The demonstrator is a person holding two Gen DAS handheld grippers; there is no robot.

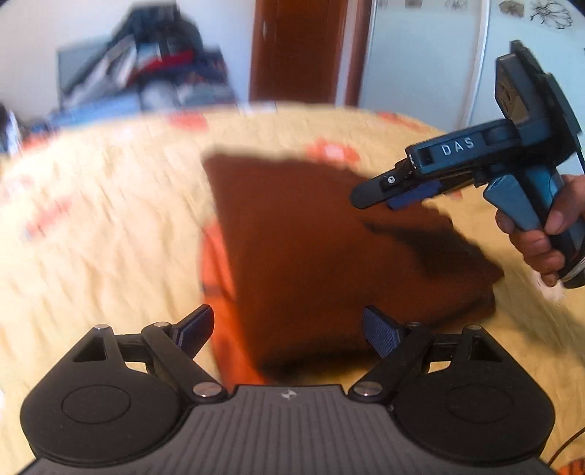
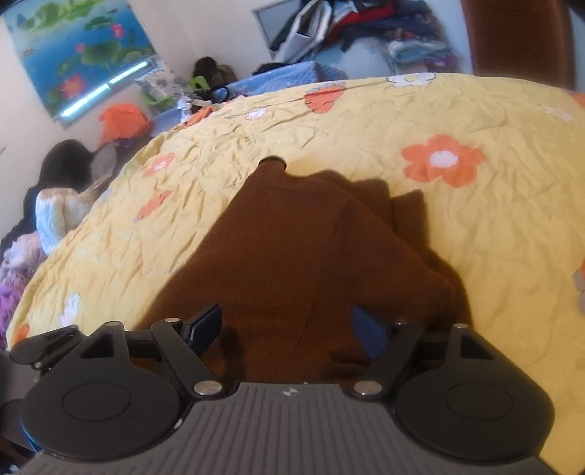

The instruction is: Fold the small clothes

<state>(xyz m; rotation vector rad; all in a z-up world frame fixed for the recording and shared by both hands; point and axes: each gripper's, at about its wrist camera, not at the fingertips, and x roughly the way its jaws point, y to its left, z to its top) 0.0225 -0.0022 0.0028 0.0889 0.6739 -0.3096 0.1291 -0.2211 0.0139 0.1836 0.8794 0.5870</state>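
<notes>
Both grippers hang over the bed with jaws spread wide and nothing between the pads. My left gripper sits above the near edge of the brown garment. My right gripper is also over its near part, pads clear of the cloth. In the left view the right gripper shows from the side, my hand wrapped round its handle.

Brown garment lies flat on a yellow bedspread printed with orange and white flowers. Its fabric is fuzzy and folded in layers, with stepped edges on the right side. From the right view its long axis runs away from me, narrowing to a small tab at the far end.

Behind the bed stand a brown door, a heap of clothes against the wall, and a lotus pond poster at far left.
</notes>
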